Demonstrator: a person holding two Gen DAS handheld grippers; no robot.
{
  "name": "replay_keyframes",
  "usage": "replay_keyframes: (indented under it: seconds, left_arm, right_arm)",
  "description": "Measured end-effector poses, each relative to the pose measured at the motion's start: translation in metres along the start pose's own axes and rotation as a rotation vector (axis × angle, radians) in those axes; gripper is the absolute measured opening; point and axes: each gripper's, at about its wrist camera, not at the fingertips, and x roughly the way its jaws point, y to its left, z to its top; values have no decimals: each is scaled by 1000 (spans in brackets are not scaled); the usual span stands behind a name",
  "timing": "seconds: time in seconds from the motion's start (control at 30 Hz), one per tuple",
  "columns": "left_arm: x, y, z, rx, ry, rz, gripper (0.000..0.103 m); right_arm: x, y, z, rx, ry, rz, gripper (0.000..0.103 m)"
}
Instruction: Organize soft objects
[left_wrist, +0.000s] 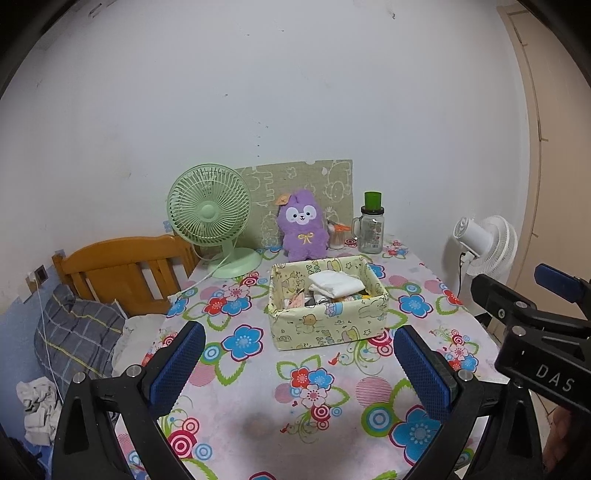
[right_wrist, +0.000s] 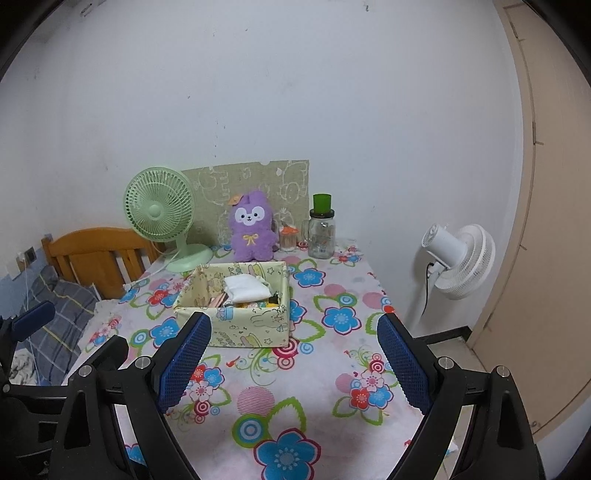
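The table (left_wrist: 258, 406) fills the lower part of both views, dressed in a bright flower-print cloth, and everything here takes its place from the fabric box (left_wrist: 328, 325) sitting near its middle. That box is pale yellow with cartoon animals on its walls, and it's open at the top. To the left of the box, off the table edge, there's a wooden headboard (left_wrist: 118, 269) with a grey checked pillow (left_wrist: 77, 332) slumped below it. Behind the box and to its left stands a green desk fan (left_wrist: 210, 214); off to the right of the box, beyond the table, a white fan (left_wrist: 487, 243) faces away. Straight behind the box, against a patterned board (left_wrist: 303, 177) on the wall, sits the purple plush toy (left_wrist: 304, 225), upright, clear of the box. Right of the plush, a glass jar (left_wrist: 371, 229) with a green cap. Inside the box, a folded white cloth (left_wrist: 336, 284) lies on top of a jumble of small things I can't make out.

Now the tools: the left gripper (left_wrist: 299, 365) hovers in front of the box, jaws spread wide, nothing between them. The right gripper (right_wrist: 295, 358) is in front of the box too, jaws equally wide apart and empty.
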Motion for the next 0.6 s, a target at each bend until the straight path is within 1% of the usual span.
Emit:
replay_keyframes:
  seconds: [0.1, 0.2, 0.43, 0.6]
  left_arm:
    - [-1, 1, 1, -5, -2, -2, 103]
    - [-1, 4, 0, -5, 2, 2, 103]
    - [-1, 6, 0, -25, 9, 0, 103]
    - [-1, 10, 0, -42, 13, 4, 103]
  right_arm:
    - [0, -1, 0, -3, 1, -18, 93]
    - [-1, -3, -1, 11, 5, -11, 93]
    - [1, -5, -4, 10, 20, -31, 93]
    - [-1, -2, -4, 11, 20, -3, 93]
